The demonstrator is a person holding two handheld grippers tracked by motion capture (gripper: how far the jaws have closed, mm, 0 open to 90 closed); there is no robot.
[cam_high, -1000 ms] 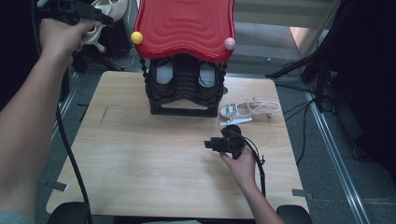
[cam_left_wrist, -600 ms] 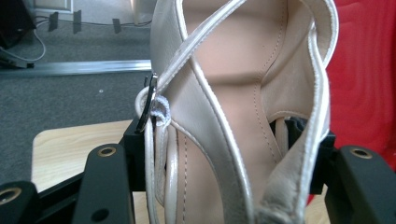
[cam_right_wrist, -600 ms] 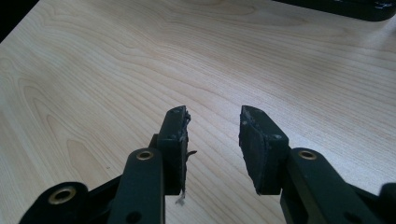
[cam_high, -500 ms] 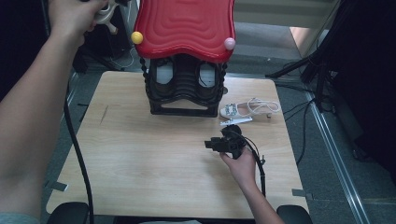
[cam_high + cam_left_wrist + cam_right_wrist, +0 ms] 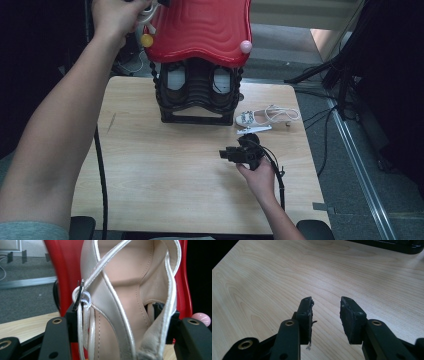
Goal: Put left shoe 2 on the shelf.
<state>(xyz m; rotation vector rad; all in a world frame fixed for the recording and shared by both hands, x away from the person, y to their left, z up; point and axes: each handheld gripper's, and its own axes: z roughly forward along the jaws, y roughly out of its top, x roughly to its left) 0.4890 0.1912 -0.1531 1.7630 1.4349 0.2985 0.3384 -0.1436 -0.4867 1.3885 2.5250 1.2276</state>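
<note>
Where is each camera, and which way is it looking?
High view: above the table, facing forward and down; both forearms show.
Left gripper view: on the left hand-held gripper, facing the pale sandal it clamps.
Right gripper view: on the right hand-held gripper, open, facing bare wood.
Shared: the red rack and table.

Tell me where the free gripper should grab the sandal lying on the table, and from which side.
Probably the sole's middle, across its width, coming from above: the sandal lies flat beside the black rack, loose straps trailing away from it. The right gripper stands open over bare table.
</note>
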